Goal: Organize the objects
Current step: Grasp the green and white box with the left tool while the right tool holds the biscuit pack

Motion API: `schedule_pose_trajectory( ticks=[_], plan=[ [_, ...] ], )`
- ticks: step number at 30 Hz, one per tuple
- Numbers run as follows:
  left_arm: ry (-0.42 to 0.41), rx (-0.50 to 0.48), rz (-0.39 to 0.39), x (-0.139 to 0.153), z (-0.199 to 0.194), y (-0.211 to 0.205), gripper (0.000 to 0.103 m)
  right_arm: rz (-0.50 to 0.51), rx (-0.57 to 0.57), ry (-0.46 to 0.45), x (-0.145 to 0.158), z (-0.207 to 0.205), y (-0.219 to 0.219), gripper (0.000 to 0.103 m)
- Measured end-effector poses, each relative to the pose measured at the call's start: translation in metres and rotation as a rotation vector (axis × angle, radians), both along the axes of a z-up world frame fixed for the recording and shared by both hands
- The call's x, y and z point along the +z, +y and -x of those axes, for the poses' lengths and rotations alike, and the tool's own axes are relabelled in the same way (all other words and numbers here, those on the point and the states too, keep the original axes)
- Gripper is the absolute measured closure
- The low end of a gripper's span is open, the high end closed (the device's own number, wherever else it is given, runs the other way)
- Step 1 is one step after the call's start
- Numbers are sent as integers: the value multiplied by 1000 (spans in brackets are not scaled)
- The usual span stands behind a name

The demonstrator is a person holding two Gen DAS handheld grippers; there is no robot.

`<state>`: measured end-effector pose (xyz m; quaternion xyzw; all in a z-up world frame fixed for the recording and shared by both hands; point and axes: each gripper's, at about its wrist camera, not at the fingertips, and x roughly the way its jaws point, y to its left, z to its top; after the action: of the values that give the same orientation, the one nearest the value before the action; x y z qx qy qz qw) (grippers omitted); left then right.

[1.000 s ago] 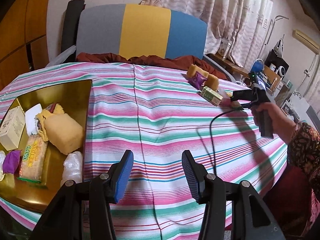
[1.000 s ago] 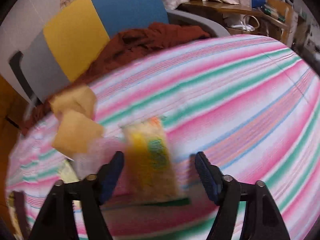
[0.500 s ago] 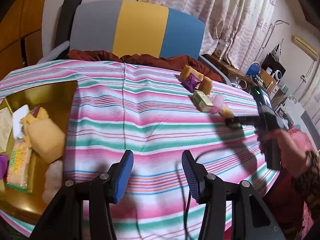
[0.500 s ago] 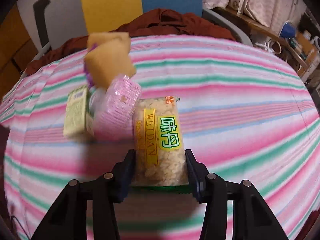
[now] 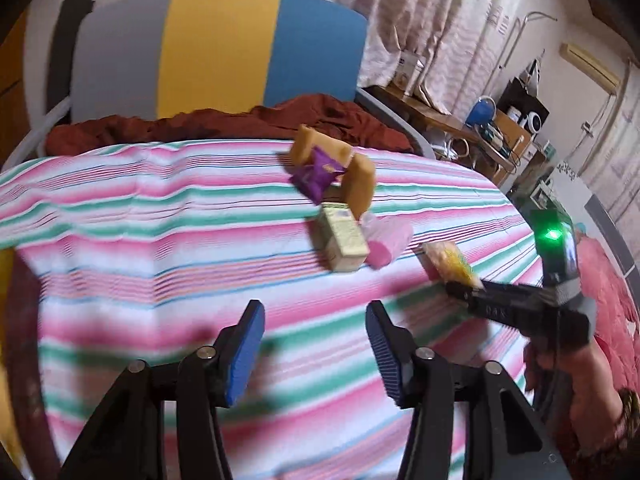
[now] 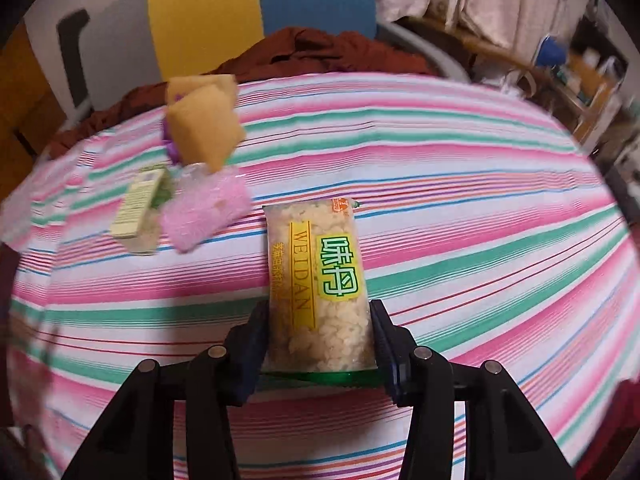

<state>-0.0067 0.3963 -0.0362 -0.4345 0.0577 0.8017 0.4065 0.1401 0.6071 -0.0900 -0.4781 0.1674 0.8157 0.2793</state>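
Yellow snack packet [image 6: 320, 288] pinched endwise in right hand-held gripper [image 6: 318, 344] for carrying; left hand-held gripper [image 5: 314, 354], jaws just widening, empty for next pick.

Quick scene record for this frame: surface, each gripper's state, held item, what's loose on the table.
surface: striped tablecloth
right gripper: shut on snack packet, pads on both long edges
left gripper: open, nothing between the fingers; jaws have just been opening
loose cluster: yellow sponges, purple wrapper, small green box, pink packet
cluster position: beyond the packet, to its left in right wrist view
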Motion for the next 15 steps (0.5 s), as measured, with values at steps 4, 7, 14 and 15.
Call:
schedule_pose_trajectory(
  ticks=[4, 7, 14, 15],
  plan=[
    [-48, -22, 10, -12, 16, 43, 47, 66, -31, -12, -10, -4, 16, 54],
    [-90, 5, 25, -23, 31, 67, 47, 33, -9, -26, -9, 0, 14, 54],
    [-118, 2, 130, -54, 47, 105, 47, 49, -3, -10, -9, 1, 17, 54],
    [-107, -4, 128, -55, 46, 105, 47, 50, -2, -9, -10, 2, 18, 54]
  ],
)
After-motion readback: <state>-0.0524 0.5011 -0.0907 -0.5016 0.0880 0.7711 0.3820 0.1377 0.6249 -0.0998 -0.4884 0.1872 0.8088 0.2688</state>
